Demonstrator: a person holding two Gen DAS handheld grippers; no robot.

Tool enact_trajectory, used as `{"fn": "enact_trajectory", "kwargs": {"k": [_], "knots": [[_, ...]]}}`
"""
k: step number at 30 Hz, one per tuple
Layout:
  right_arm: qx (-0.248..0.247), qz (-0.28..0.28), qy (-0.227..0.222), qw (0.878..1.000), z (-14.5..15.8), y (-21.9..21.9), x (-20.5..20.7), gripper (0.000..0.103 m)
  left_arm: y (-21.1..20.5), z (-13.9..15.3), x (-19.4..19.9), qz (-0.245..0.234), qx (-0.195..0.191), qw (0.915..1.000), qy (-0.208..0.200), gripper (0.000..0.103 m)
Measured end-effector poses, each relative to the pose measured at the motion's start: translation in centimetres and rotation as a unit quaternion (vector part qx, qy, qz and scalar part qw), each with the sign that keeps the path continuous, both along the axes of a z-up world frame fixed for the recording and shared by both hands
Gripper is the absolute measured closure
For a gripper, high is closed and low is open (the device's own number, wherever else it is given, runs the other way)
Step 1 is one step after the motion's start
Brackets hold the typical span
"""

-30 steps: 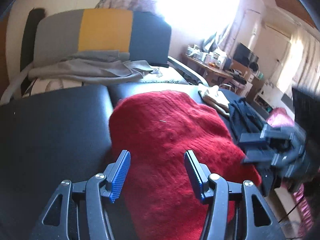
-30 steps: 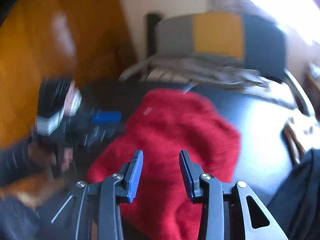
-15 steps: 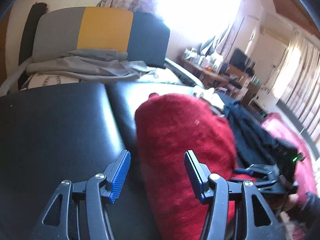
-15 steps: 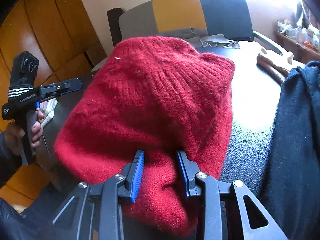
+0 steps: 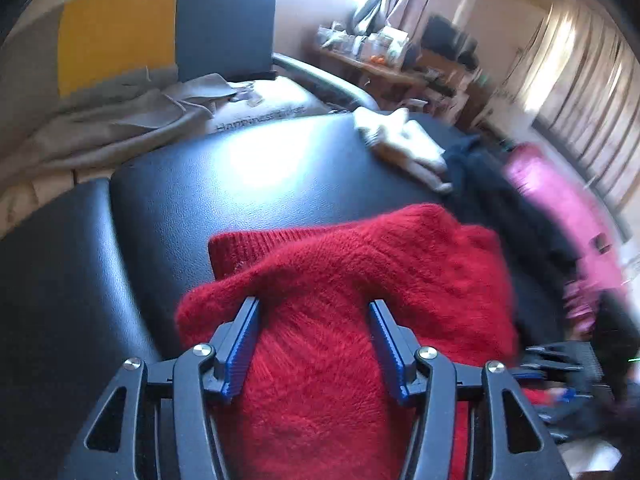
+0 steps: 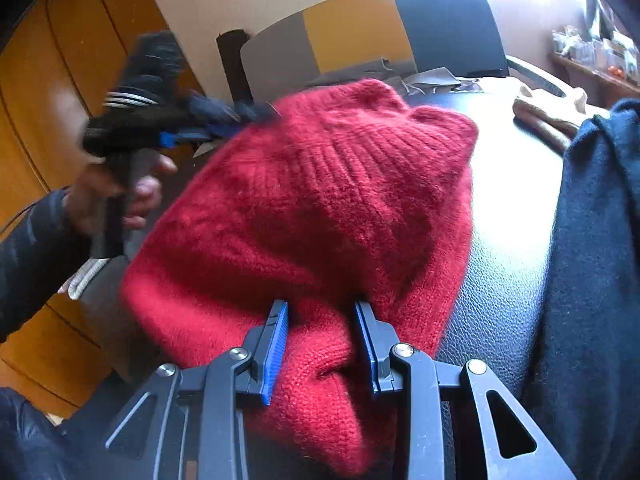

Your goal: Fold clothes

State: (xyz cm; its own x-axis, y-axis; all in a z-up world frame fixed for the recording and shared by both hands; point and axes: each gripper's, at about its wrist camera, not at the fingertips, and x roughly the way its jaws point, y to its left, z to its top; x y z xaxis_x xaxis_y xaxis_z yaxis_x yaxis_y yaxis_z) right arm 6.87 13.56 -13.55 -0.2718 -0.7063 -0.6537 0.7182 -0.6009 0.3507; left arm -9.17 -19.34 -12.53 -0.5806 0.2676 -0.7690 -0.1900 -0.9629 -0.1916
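A fluffy red knitted sweater (image 5: 360, 272) lies bunched on a black leather surface (image 5: 260, 184). My left gripper (image 5: 312, 304) straddles one edge of it, jaws wide, red knit filling the gap without the pads visibly pinching. In the right wrist view, the left gripper (image 6: 224, 124) is blurred at the sweater's (image 6: 320, 200) far left edge, held by a hand in a dark sleeve. My right gripper (image 6: 320, 304) is shut on a thick fold at the near hem. It also shows, blurred, as the right gripper (image 5: 552, 364) at the lower right.
A dark navy garment (image 6: 592, 240) lies right of the sweater, with a cream and tan garment (image 6: 548, 116) beyond it. A chair (image 5: 116, 28) with a grey, yellow and dark back holds grey cloth (image 5: 120, 120). Orange wooden panelling (image 6: 60, 60) is on the left, a cluttered table (image 5: 380, 52) far right.
My left gripper swung from beside the sweater onto its edge and now straddles it. My right gripper came down, closed on the hem fold, then stayed put.
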Motion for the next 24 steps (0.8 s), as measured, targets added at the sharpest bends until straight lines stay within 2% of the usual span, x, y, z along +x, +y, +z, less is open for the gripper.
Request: {"fn": "enact_trajectory", "kwargs": {"k": [2, 6, 10, 16, 21, 22, 23, 24], "knots": [[-0.008, -0.006, -0.006, 1.0, 0.0, 0.3, 0.0, 0.07, 1.5, 0.0, -0.6, 0.004, -0.027, 0.9996, 0.0, 0.047], [-0.02, -0.014, -0.01, 1.0, 0.0, 0.8, 0.2, 0.07, 1.9, -0.1, -0.6, 0.024, -0.031, 0.9992, -0.004, 0.046], [-0.018, -0.011, -0.006, 1.0, 0.1, 0.8, 0.2, 0.07, 2.5, -0.2, 0.6, 0.047, -0.054, 0.9972, 0.018, 0.045], [-0.006, -0.014, 0.007, 1.0, 0.3, 0.4, 0.5, 0.07, 1.4, 1.9, 2.5, 0.056, -0.04, 0.996, 0.057, 0.045], [-0.004, -0.018, -0.004, 1.0, 0.7, 0.2, 0.5, 0.066, -3.4, 3.1, 6.0, 0.099, 0.058, 0.9924, 0.044, 0.043], [-0.008, -0.018, -0.011, 1.0, 0.8, 0.2, 0.4, 0.06, -4.2, 2.8, 6.5, 0.103, 0.072, 0.9914, 0.036, 0.043], [-0.017, -0.01, -0.02, 1.0, 1.1, 0.2, 0.5, 0.046, -5.2, 2.4, 7.1, 0.105, 0.097, 0.9895, 0.021, 0.043], [-0.026, -0.002, -0.028, 0.999, 1.5, 0.2, 0.5, 0.035, -6.3, 1.8, 7.7, 0.105, 0.128, 0.9862, 0.002, 0.042]]}}
